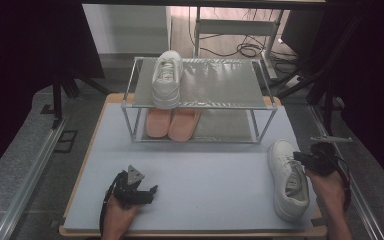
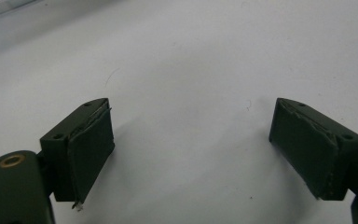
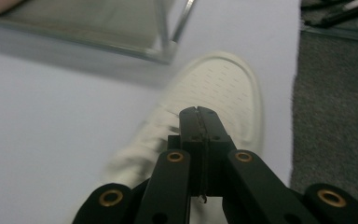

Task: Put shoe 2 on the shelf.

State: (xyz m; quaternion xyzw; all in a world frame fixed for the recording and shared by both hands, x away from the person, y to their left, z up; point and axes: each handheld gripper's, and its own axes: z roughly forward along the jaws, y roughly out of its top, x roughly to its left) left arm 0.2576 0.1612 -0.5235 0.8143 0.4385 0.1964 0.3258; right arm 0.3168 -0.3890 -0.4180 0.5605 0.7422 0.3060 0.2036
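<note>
We see the right gripper (image 3: 199, 111) with jaws pressed together over the white shoe (image 1: 287, 179) near the table's (image 1: 205, 190) right edge. Our left gripper (image 2: 191, 144) hovers spread apart over bare tabletop.

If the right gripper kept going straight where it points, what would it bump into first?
Probably the white sneaker. The right gripper has its fingers pressed together and aims over the shoe's toe. Whether it already touches the shoe is hard to tell. Beyond lies a leg of the metal rack.
</note>
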